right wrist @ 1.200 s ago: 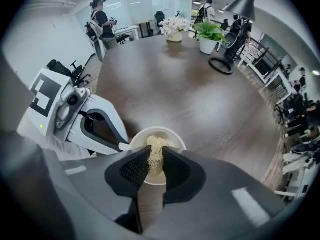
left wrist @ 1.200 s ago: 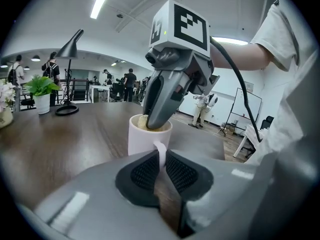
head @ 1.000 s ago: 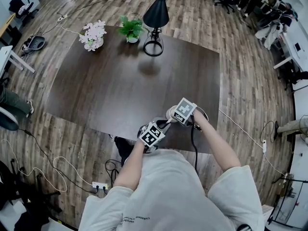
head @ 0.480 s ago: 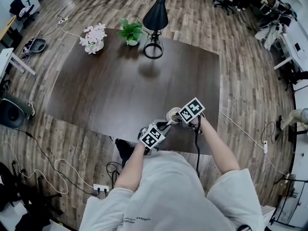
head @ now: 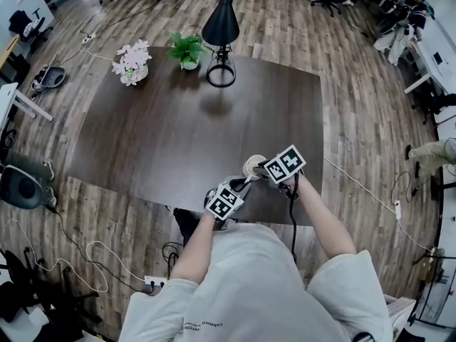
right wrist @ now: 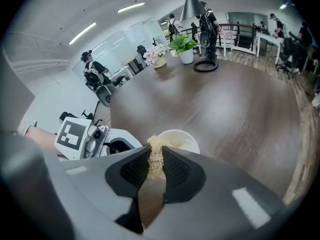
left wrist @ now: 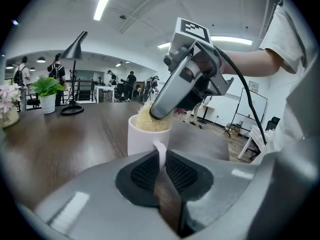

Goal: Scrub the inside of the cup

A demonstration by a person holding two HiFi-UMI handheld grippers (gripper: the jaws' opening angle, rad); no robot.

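A white cup (left wrist: 145,138) stands near the front edge of the dark table (head: 178,134). My left gripper (left wrist: 161,160) is shut on the cup's handle (left wrist: 160,151). My right gripper (right wrist: 155,160) is shut on a tan scrub pad (right wrist: 156,156) and points down at the cup's mouth (right wrist: 181,140). In the left gripper view the scrub pad (left wrist: 150,121) sits in the top of the cup under the right gripper's tip. The head view shows the cup (head: 254,167) between the left gripper (head: 239,187) and the right gripper (head: 265,167).
A black desk lamp (head: 220,41), a green potted plant (head: 187,48) and a pot of pale flowers (head: 131,62) stand along the table's far edge. Cables lie on the wooden floor. Office desks, chairs and people are farther off.
The right gripper has shifted a little right and nearer over the cup. The left gripper and cup stay in place.
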